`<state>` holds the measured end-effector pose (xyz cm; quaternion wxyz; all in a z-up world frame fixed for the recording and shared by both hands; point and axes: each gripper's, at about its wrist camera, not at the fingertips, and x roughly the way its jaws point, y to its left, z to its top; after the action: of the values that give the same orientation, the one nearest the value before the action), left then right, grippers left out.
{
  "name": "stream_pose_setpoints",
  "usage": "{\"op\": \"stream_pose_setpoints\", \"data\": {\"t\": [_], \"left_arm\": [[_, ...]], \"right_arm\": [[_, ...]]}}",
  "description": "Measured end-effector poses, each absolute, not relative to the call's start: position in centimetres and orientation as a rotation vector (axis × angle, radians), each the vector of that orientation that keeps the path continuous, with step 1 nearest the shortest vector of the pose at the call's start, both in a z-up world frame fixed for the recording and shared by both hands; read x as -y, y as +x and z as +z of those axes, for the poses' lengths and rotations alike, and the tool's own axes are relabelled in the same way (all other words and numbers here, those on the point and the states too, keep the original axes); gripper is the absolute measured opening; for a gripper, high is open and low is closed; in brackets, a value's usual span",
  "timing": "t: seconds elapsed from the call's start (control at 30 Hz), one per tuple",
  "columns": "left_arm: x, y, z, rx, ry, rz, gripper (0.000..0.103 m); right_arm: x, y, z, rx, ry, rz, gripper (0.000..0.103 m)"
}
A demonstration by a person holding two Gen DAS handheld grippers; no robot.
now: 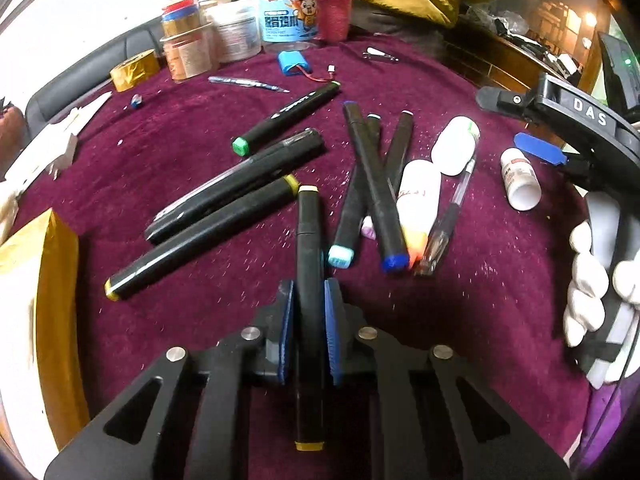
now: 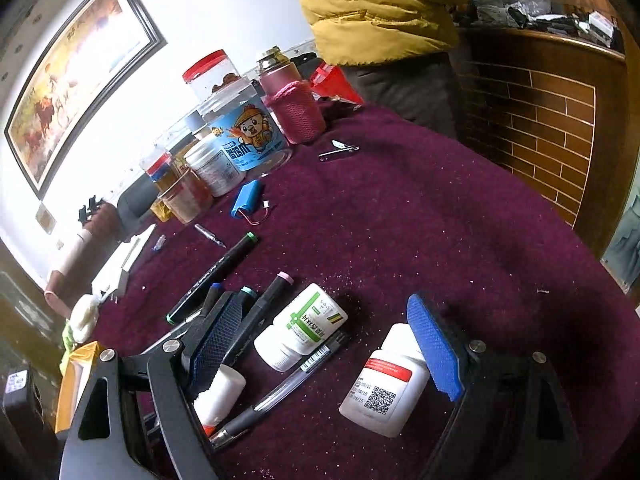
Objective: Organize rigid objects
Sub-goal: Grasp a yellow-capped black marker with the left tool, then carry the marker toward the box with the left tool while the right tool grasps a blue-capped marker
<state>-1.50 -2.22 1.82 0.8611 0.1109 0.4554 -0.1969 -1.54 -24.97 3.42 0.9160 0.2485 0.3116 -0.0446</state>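
Note:
My left gripper (image 1: pixel 309 312) is shut on a black marker with yellow caps (image 1: pixel 308 240), held lengthwise between the blue pads. Several more black markers (image 1: pixel 372 192) lie scattered on the purple cloth ahead, with a clear gel pen (image 1: pixel 448 216) and white bottles (image 1: pixel 456 144). My right gripper (image 2: pixel 328 352) is open low over the cloth. A white bottle with a red label (image 2: pixel 384 388) lies by its right pad. A green-labelled bottle (image 2: pixel 304 328) and the gel pen (image 2: pixel 280 388) lie between the pads.
Jars and a pink sleeved bottle (image 1: pixel 334 4) stand at the far edge, beside a blue battery pack (image 1: pixel 292 60). A gold box (image 1: pixel 44 320) is at the left. A person in a yellow jacket (image 2: pixel 380 4) stands behind the table.

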Motion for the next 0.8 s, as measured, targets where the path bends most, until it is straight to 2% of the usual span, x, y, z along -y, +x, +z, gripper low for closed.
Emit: {"op": "stream_pose_setpoints", "data": {"t": [0.27,0.33,0.37,0.43,0.47,0.53,0.57,0.8], "left_arm": [[0.0,-2.5,1.7,-1.001,0.157,-0.393,0.013],[0.4,-2.3,1.6,-1.002,0.165,-0.378,0.02],[0.8,-2.3,1.6,-0.996,0.176,-0.378,0.027],[1.4,-2.3,1.5,-0.971,0.194,-0.377,0.03],[1.6,-2.4,1.4,-0.955,0.205,-0.371,0.029],[1.5,-2.3,1.5,-0.949,0.184,-0.37,0.014],[1.2,-2.2,1.5,-0.951,0.165,-0.371,0.012],[-2.4,-3.3,3.6,-0.924,-0.014,-0.4,0.012]], "right_arm": [[24.4,-1.6,3.4,-0.647,0.516,-0.06,0.081],[24.2,-1.6,3.4,-0.65,0.508,-0.061,0.081],[24.2,-1.6,3.3,-0.65,0.506,-0.063,0.081],[24.1,-1.6,3.3,-0.652,0.499,-0.071,0.081],[24.1,-1.6,3.2,-0.652,0.496,-0.075,0.081],[24.1,-1.6,3.2,-0.652,0.49,-0.082,0.081],[24.1,-1.6,3.1,-0.653,0.486,-0.086,0.081],[24.3,-1.4,2.9,-0.661,0.468,-0.115,0.081]]}}
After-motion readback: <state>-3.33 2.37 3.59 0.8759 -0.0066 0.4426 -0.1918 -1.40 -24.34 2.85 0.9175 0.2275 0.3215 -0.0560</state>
